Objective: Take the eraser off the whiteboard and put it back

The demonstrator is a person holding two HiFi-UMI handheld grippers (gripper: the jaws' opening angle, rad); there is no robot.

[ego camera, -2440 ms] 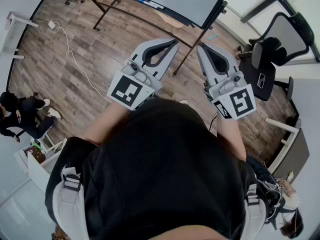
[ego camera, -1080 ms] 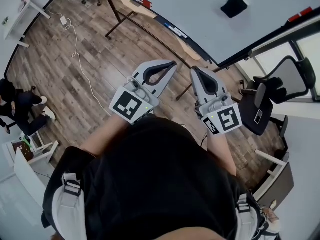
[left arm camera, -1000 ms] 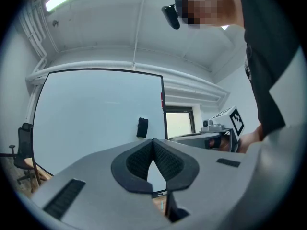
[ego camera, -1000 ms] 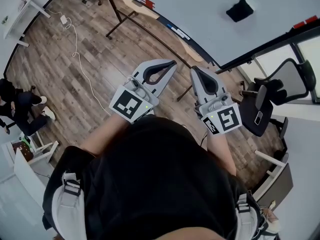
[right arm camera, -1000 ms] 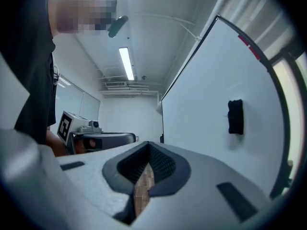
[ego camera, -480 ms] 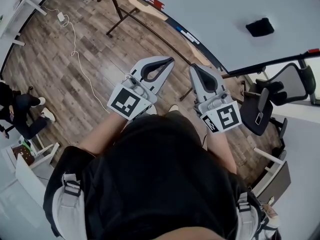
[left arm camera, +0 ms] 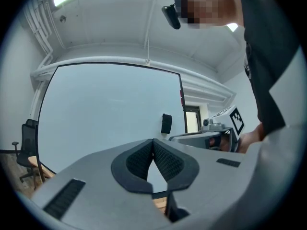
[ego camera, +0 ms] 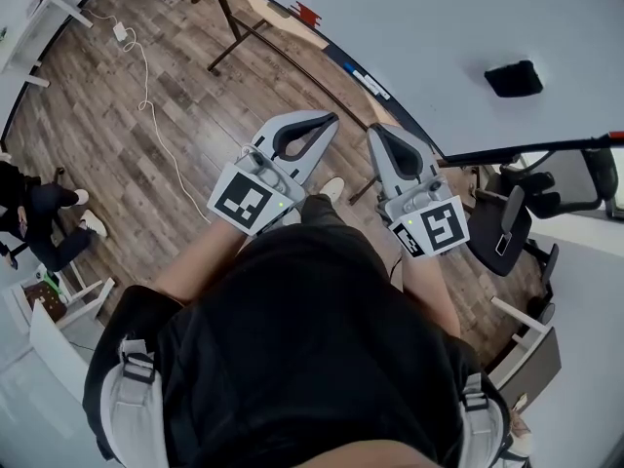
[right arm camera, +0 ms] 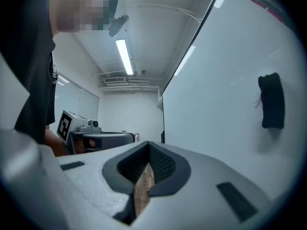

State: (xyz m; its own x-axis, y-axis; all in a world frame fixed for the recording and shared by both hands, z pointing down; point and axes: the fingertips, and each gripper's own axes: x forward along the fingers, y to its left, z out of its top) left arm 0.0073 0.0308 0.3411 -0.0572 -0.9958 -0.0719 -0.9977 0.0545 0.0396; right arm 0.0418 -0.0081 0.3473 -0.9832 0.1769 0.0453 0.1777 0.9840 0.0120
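Head view showed the left gripper with its jaws pressed together and nothing in them. Just beside it, the right gripper was pressed together too, and empty. Both pointed toward the whiteboard. Farther right, the black eraser sat stuck on the whiteboard, well apart from both grippers. A black chair stood at the right.
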